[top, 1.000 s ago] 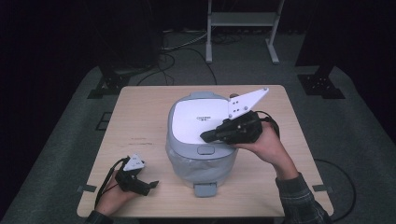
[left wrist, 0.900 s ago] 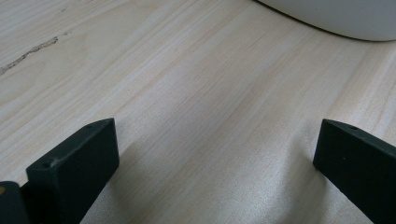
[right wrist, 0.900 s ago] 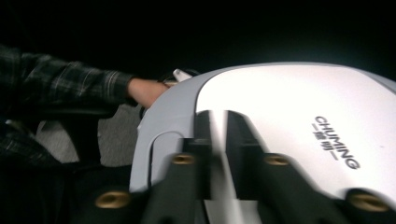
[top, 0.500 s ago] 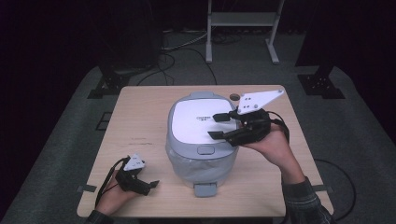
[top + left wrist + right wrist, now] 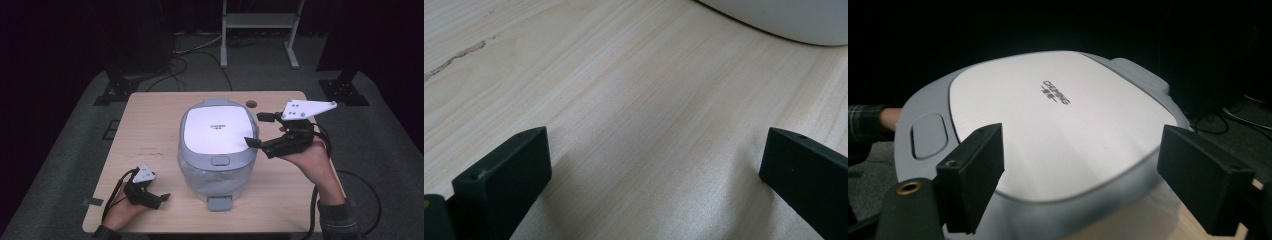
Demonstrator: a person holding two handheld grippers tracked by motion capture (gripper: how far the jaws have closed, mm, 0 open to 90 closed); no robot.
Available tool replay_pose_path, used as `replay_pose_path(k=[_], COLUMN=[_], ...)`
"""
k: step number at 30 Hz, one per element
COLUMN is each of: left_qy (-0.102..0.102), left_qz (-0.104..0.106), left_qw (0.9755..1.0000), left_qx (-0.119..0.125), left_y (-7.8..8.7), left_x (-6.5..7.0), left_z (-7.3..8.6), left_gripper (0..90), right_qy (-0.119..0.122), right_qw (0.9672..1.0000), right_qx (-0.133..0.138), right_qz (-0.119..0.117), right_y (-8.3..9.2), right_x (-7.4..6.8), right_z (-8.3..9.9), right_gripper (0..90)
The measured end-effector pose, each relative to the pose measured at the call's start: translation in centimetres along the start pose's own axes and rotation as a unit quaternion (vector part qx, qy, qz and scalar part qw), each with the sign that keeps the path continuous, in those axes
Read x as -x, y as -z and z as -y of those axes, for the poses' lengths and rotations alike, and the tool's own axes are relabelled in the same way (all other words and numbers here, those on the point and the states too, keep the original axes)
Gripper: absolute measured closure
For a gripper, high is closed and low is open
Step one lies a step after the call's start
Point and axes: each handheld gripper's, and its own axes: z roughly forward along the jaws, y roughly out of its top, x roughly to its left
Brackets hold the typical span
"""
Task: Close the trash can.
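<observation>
High view: a closed grey rice cooker [image 5: 218, 145] is seen mid-table [image 5: 150, 125], the right gripper [image 5: 259, 131] just opened beside it, nothing between its jaws. Left gripper view: jaws are spread over bare wood. Right gripper view: "CUMING", or similar, is read on the lid [image 5: 1048, 130]

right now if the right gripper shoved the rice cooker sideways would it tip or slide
Probably slide: the rice cooker looks squat and wide-based. Likely heavy and stiff, given its bulky hard shell. Its smooth lid may be slippery for the open right gripper.
</observation>
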Motion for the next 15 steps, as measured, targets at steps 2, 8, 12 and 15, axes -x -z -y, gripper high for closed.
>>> replay_pose_path(k=[2, 8, 12, 15], left_qy=[0.0, 0.0, 0.0, 0.0], left_qz=[0.0, 0.0, -0.001, -0.001], left_qw=[1.0, 1.0, 1.0, 1.0], left_qx=[0.0, 0.0, 0.0, 0.0], left_y=[0.0, 0.0, 0.0, 0.0], left_x=[0.0, 0.0, 0.0, 0.0], left_z=[0.0, 0.0, 0.0, 0.0], left_gripper=[0.0, 0.0, 0.0, 0.0], right_qy=[-0.007, -0.019, -0.029, -0.036], right_qw=[0.9999, 0.9995, 0.9989, 0.9985], right_qx=[0.006, 0.015, 0.014, 0.006], right_qz=[0.009, 0.021, 0.034, 0.04], right_y=[0.9, 2.4, 3.3, 3.5], right_x=[0.2, 0.2, 0.3, 0.4], right_z=[0.7, 1.9, 3.3, 4.3], right_gripper=[15.2, 15.1, 15.1, 15.1])
